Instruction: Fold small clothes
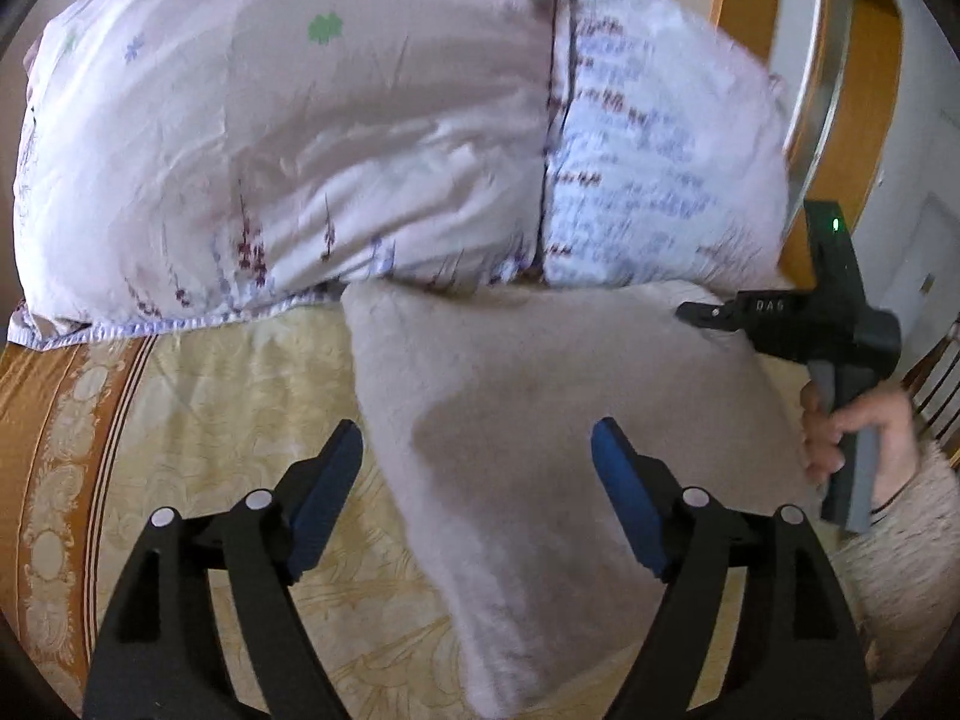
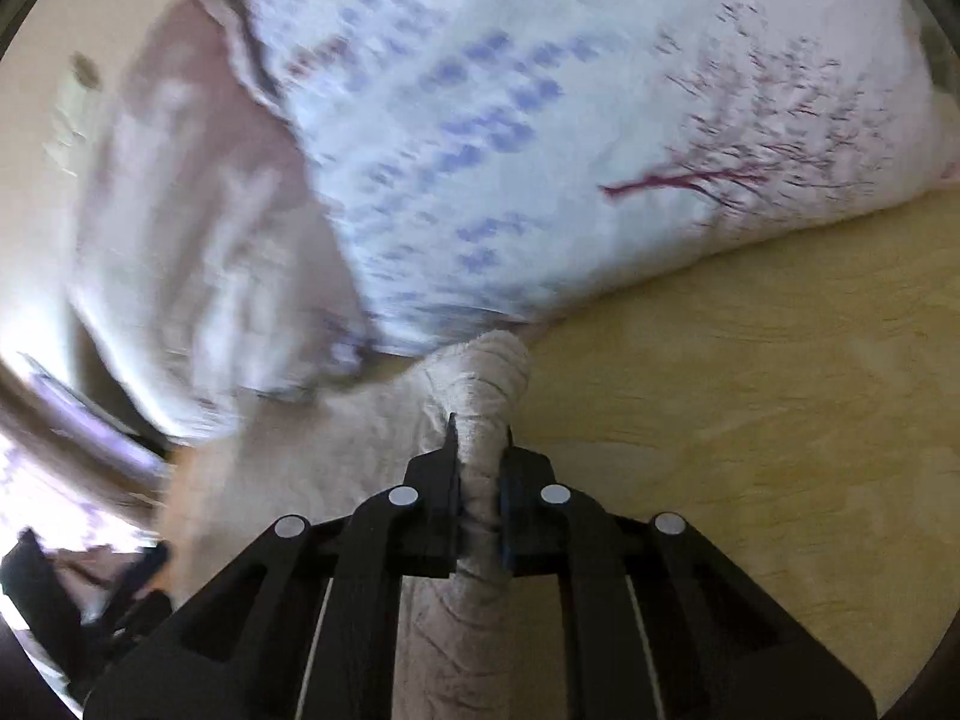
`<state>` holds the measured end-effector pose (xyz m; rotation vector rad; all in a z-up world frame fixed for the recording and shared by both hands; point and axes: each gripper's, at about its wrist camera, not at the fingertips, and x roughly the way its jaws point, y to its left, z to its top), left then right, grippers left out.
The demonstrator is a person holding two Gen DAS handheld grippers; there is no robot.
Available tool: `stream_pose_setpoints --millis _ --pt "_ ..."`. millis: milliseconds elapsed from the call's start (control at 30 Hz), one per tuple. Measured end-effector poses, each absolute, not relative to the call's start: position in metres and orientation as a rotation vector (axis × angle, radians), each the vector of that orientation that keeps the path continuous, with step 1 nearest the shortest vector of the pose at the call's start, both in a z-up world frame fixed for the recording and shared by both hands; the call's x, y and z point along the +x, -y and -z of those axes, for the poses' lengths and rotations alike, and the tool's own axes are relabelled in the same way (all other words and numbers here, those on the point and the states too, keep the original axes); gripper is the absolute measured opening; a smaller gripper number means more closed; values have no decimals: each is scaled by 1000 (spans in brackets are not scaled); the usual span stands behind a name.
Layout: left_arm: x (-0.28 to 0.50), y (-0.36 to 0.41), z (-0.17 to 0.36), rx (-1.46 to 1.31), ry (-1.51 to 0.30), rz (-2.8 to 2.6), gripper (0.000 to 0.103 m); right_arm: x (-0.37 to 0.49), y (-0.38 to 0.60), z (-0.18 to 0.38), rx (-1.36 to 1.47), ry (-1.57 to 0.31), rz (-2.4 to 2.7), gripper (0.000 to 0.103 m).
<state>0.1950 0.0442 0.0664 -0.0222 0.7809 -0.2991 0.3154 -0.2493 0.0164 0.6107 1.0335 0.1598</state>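
Garment (image 1: 540,420): pale fleecy cloth, centre of left-wrist view, lying on the bed (image 1: 210,420) below a floral quilt (image 1: 288,150). One layer appears laid flat; folding unfinished, as judged. Left gripper (image 1: 477,468): jaws wide apart, empty, above the cloth. Right gripper (image 2: 480,456): jaws clamped on a bunched edge, centre of its view; hand (image 1: 852,432) at right.
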Motion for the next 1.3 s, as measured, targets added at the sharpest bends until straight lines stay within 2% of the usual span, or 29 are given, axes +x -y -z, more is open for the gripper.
stream_pose_setpoints --millis 133,167,200,233,333,500,600,700,967,1067,1100,1133,1200,1300 --pt "199 -41 -49 -18 -833 285 79 317 246 -15 580 -1077 -139 12" --pt "196 -42 -48 -26 -836 285 79 313 245 -22 572 -1062 -140 17" --pt "194 -44 -49 -37 -832 287 79 307 246 -30 560 -1044 -129 27" --pt "191 -46 -50 -42 -823 286 79 297 248 -40 548 -1012 -128 28" --pt "181 -53 -55 -36 -793 263 79 260 247 -64 532 -926 -211 28" --pt "175 -58 -51 -21 -804 228 80 213 216 -81 413 -892 -345 28" --pt "172 -57 -45 7 -812 216 82 197 198 -79 286 -911 -355 28" --pt "172 -55 -35 31 -849 211 83 194 180 -53 144 -1012 -298 29" --pt "172 -49 -17 77 -883 188 85 179 185 -46 204 -989 -210 33" --pt "166 -46 -21 102 -846 167 87 175 180 -52 201 -983 -175 39" --pt "163 -47 -24 99 -827 164 89 172 182 -56 219 -976 -171 47" --pt "159 -48 -27 91 -810 163 90 172 184 -58 229 -968 -157 65" --pt "150 -53 -33 53 -785 178 91 168 188 -63 228 -924 -122 84" --pt "140 -61 -40 -2 -763 190 95 156 198 -72 232 -879 -93 84"
